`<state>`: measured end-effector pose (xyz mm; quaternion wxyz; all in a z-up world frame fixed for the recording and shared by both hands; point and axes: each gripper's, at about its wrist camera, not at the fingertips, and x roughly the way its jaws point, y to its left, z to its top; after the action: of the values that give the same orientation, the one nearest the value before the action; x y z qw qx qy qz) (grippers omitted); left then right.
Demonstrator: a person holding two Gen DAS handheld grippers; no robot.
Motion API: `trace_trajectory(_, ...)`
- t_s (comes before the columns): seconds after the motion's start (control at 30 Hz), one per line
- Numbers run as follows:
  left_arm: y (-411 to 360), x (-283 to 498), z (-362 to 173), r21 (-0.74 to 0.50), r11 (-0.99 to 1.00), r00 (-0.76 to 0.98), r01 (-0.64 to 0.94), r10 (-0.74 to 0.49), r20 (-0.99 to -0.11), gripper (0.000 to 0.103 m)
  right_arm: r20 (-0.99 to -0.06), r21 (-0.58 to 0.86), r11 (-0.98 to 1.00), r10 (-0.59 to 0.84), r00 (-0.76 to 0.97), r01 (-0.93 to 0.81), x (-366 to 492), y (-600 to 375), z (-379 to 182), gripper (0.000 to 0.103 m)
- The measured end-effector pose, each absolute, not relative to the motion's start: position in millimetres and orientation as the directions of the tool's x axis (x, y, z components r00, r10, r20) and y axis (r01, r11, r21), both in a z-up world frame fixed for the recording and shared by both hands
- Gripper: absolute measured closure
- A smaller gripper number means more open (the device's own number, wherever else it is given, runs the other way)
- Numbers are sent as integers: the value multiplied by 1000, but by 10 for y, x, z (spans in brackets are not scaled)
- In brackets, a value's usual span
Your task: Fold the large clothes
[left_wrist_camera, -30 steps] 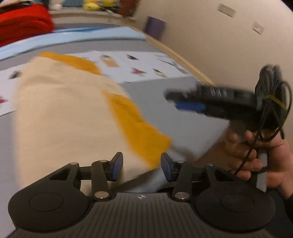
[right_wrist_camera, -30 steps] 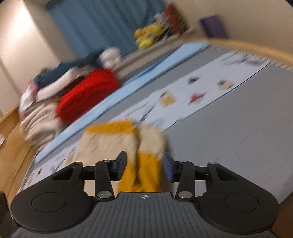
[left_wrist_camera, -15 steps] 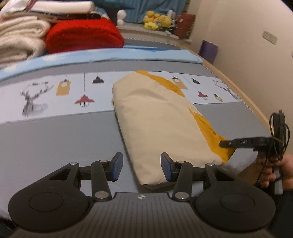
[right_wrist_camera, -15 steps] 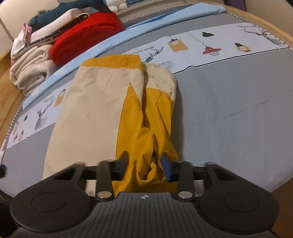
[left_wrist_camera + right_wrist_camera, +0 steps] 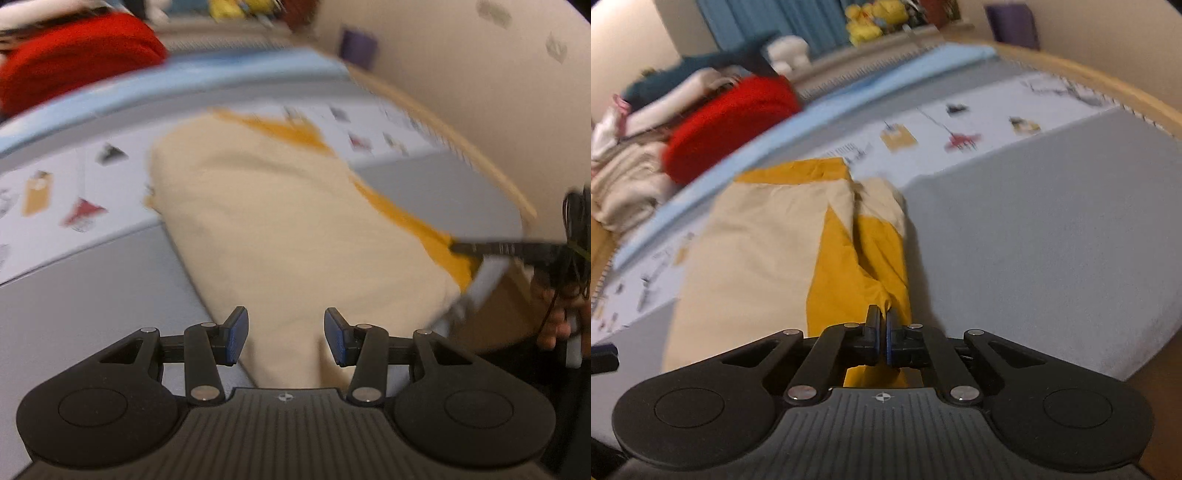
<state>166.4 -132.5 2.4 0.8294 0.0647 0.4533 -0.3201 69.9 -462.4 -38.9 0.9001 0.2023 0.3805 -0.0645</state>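
Pinching yellow garment (image 5: 857,266) edge: right gripper (image 5: 881,325), just closed; left gripper (image 5: 282,334) spread

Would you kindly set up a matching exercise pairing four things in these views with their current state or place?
Things:
1. left tongs
2. right tongs
3. red blanket
4. cream and yellow garment

States:
A. lying long on the grey bed
B. shut on a yellow fold
C. open, gripping nothing
D. piled at the far side of the bed

Pairs: 1-C, 2-B, 3-D, 4-A
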Motion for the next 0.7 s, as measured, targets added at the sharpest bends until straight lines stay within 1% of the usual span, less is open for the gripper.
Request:
trace_trajectory(0.07,-1431,1739,-221,-169,769,316,616,-438,-841,52,-727,278,926,28,686,257,747,-4600,-437,101)
trace_trajectory(0.1,-1458,1745,-378,-148,767,306,625,-414,-857,49,-740,253,935,20,672,251,764,-4576,-458,101)
trace_trajectory(0.17,-1479,1797,-657,-151,782,244,605,-363,-899,47,-783,204,946,3,622,253,812,-4532,-560,101)
trace_trajectory(0.27,-1441,1855,-683,-192,782,231,593,-394,-890,44,-849,164,952,3,528,257,957,-4508,-815,102)
trace_trajectory(0.37,-1351,1844,-638,-240,769,208,593,-434,-877,44,-877,97,966,-31,479,239,1038,-4433,-951,102)
trace_trajectory(0.43,-1223,1851,-548,-301,756,204,582,-493,-846,48,-883,81,969,-40,468,235,1077,-4393,-976,102)
trace_trajectory(0.47,-1179,1863,-557,-309,758,199,575,-496,-845,52,-884,73,969,-46,465,235,1083,-4384,-978,102)
trace_trajectory(0.53,-1177,1851,-686,-266,767,183,584,-443,-877,51,-886,65,969,-55,461,240,1118,-4362,-981,102)
trace_trajectory(0.7,-1170,1856,-674,-277,767,180,579,-452,-874,51,-892,31,973,-77,446,230,1159,-4307,-992,102)
